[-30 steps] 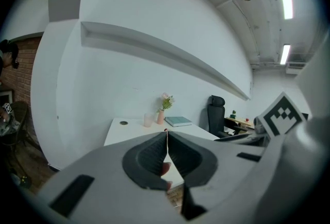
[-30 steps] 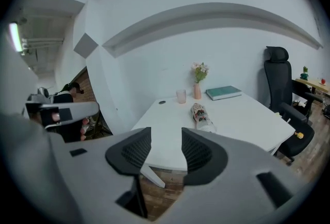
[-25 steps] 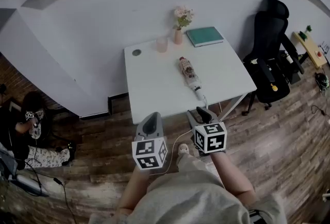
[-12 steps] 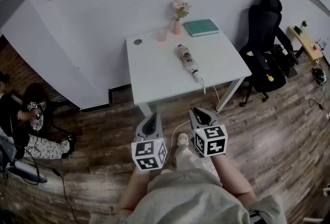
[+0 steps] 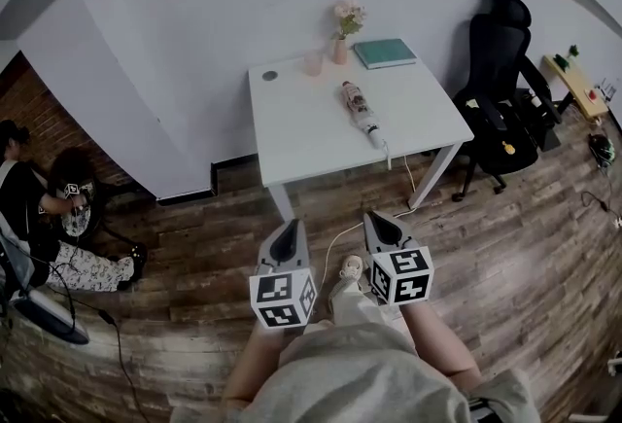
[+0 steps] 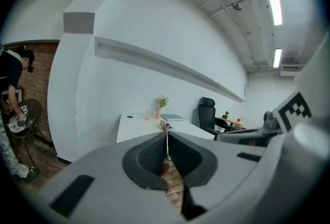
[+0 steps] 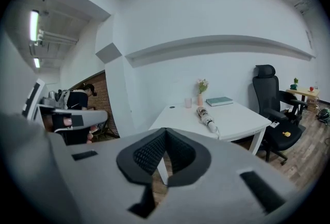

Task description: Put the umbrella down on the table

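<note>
The folded umbrella (image 5: 362, 110) lay on the white table (image 5: 311, 134), near the table's middle and slanting toward its front edge, with the pale handle end closest to that edge and a thin white cord (image 5: 389, 158) hanging over it. Both tools were well apart from the table, held over the wooden floor (image 5: 505, 246) in front of it. The left hand-held gripper (image 5: 289, 229) was clenched on nothing, its pads together. The right hand-held gripper (image 5: 379, 219) had just been closing its jaws, which met with nothing between them. At the table's back edge stood a vase of flowers (image 5: 342, 37), a pink cup (image 5: 313, 64) and a teal book (image 5: 385, 52). The print on the umbrella's fabric was too small to read, and the cube on each gripper bore black-and-white square markers
</note>
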Available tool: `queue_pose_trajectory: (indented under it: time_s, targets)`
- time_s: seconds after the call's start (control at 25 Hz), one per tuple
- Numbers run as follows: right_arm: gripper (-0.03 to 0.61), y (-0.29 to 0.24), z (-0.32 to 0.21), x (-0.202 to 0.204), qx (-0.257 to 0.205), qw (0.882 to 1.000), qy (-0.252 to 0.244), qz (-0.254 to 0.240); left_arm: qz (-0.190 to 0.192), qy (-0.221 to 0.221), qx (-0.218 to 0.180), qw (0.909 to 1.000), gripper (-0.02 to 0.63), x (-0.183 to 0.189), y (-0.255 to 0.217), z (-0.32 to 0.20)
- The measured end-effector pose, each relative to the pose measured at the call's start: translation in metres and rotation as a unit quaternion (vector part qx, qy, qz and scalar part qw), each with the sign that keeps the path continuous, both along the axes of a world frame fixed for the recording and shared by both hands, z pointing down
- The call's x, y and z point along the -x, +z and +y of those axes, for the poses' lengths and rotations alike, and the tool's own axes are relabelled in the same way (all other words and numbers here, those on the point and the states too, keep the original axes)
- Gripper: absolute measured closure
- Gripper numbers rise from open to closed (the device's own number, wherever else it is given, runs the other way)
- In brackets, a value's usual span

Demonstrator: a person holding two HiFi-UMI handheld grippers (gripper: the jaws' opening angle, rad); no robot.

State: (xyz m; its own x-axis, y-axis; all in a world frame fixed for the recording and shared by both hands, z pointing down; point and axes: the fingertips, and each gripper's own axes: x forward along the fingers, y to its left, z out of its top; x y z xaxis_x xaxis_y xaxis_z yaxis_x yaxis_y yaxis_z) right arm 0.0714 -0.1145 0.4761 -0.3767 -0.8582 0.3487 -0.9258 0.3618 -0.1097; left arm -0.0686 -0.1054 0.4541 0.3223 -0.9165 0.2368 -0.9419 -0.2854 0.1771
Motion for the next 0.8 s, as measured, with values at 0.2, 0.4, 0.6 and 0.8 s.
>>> queue_pose_trajectory:
  time_s: [0.2,0.4,0.6,0.8]
  targets:
    - [0.575,-0.009,0.007,0.005,-0.01,1.0,-0.002,-0.005,0.003,-0.003,-0.002,1.0,0.606,0.004,-0.002,0.007]
    - [0.577,-0.014,0.01,0.011,-0.019,1.0,-0.015,-0.013,0.001,0.0,-0.003,1.0,0.606,0.004,-0.003,0.008]
    - [0.578,-0.017,0.015,0.011,-0.024,0.999,-0.021,-0.015,0.001,0.005,-0.005,1.0,0.606,-0.001,-0.004,0.009]
    - [0.578,-0.024,0.014,0.012,-0.037,0.999,-0.017,-0.011,0.002,0.007,-0.007,0.9999,0.606,-0.001,-0.005,0.007]
